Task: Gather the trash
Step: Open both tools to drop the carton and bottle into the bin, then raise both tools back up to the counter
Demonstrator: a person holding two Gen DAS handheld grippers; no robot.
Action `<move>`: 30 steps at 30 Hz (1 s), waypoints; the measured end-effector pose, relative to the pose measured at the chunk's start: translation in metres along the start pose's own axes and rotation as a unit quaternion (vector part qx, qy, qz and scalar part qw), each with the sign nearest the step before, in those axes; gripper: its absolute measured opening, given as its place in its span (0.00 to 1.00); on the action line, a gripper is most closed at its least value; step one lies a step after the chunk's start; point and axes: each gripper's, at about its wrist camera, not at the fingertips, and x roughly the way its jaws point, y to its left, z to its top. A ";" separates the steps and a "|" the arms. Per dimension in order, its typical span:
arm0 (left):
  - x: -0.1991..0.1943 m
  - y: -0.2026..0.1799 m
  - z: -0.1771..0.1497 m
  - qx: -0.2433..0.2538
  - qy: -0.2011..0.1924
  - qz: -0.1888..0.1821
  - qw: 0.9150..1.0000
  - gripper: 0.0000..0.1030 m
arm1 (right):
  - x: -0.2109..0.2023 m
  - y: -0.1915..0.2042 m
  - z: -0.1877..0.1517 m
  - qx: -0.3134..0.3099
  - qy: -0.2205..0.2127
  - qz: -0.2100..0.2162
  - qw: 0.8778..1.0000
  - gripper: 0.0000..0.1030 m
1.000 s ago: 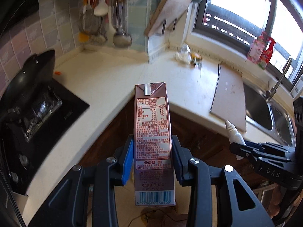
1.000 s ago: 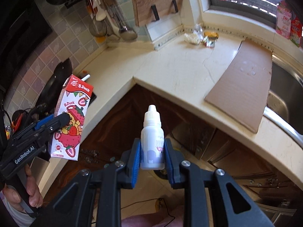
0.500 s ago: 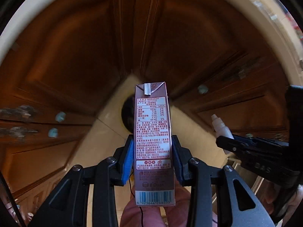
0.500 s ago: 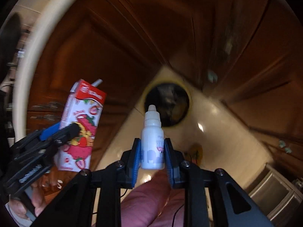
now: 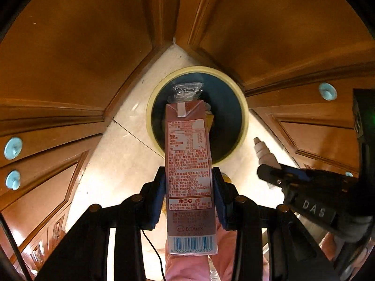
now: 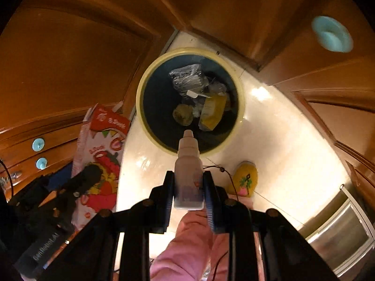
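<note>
Left gripper [image 5: 188, 194] clamped on carton [image 5: 188, 171], right gripper [image 6: 188, 188] clamped on dropper bottle [image 6: 188, 171], both now swung down off the counter view to hang over the floor bin [image 6: 140, 107] holding wrappers, so release looks next.

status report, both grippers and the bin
Left gripper shut on carton. Right gripper shut on dropper bottle. Both above open bin. Nothing in the way.

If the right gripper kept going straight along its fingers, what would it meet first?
Probably the open bin: the right gripper, shut on the dropper bottle, points at its near rim. Nothing shows between. Whether it clears the rim is unclear.
</note>
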 end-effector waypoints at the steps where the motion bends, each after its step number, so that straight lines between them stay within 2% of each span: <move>1: 0.003 0.004 0.000 -0.001 0.002 -0.004 1.000 0.38 | 0.001 0.001 0.005 0.000 0.005 0.000 1.000 0.24; 2: 0.005 0.005 0.002 -0.003 0.005 -0.010 1.000 0.48 | 0.004 0.003 0.007 -0.001 0.009 0.000 1.000 0.29; 3: 0.004 0.003 0.005 -0.005 0.004 -0.012 1.000 0.61 | 0.003 0.003 0.010 -0.003 0.008 -0.002 1.000 0.39; 6: -0.002 0.007 0.006 -0.003 -0.004 -0.013 1.000 0.70 | -0.003 0.003 0.012 -0.002 -0.003 -0.010 1.000 0.48; 12: -0.011 0.012 0.005 0.013 -0.004 -0.009 1.000 0.70 | -0.015 0.002 0.006 -0.010 -0.007 -0.023 1.000 0.49; 18: -0.029 0.016 -0.004 0.009 -0.014 -0.007 1.000 0.70 | -0.033 0.000 -0.011 -0.011 -0.012 -0.028 0.999 0.49; 24: -0.064 0.019 -0.018 0.006 -0.028 -0.011 1.000 0.70 | -0.057 0.004 -0.030 -0.008 -0.023 -0.026 0.999 0.49; 30: -0.111 0.009 -0.037 0.028 -0.050 -0.010 0.998 0.70 | -0.096 0.017 -0.052 -0.010 -0.046 -0.019 0.999 0.49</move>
